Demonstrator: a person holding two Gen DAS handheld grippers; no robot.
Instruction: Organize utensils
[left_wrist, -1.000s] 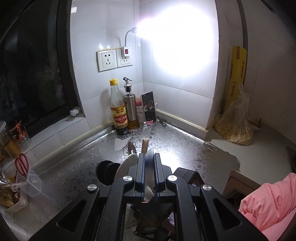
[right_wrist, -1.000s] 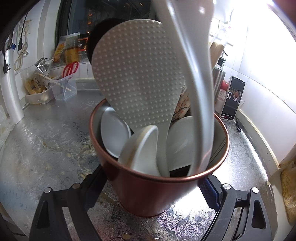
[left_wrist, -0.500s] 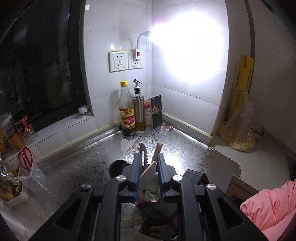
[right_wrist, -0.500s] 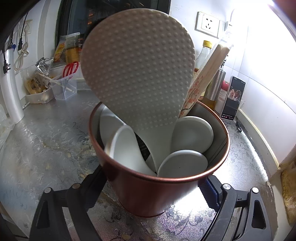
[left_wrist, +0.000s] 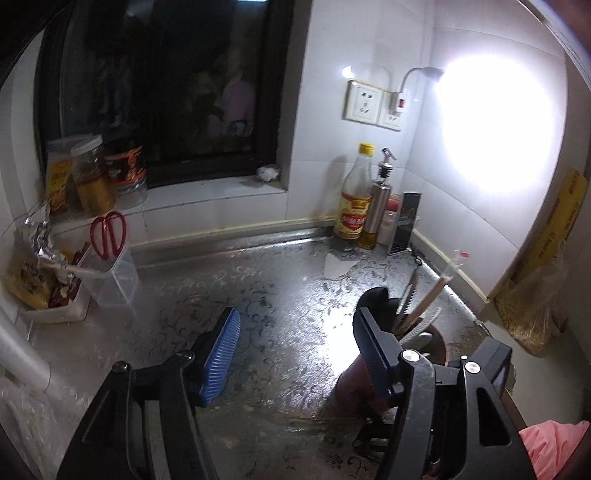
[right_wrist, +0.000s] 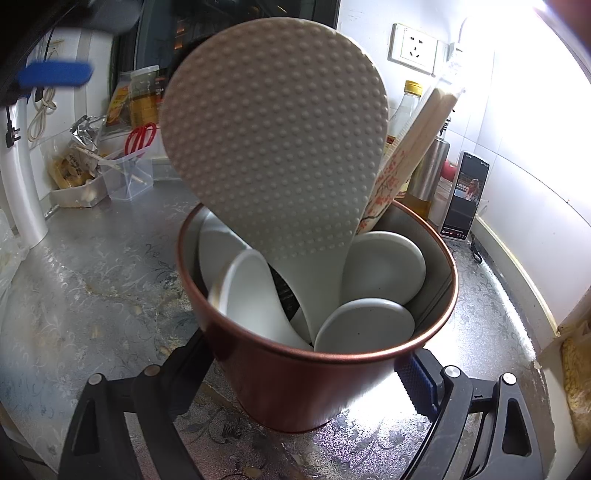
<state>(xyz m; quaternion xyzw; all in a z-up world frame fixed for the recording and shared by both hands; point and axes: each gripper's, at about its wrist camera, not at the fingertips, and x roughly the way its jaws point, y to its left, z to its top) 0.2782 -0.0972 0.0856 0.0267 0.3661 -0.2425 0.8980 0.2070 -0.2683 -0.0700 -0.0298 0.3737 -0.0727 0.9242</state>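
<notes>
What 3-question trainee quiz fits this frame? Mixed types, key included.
1. True or false: the right tool clamps the copper-red cup.
2. Which stands tallest in the cup? A) dimpled rice paddle B) white spoon C) red scissors
3. Fill in: the left tool is open with ____ between its pads.

Key: 1 true; 2 A; 3 nothing
</notes>
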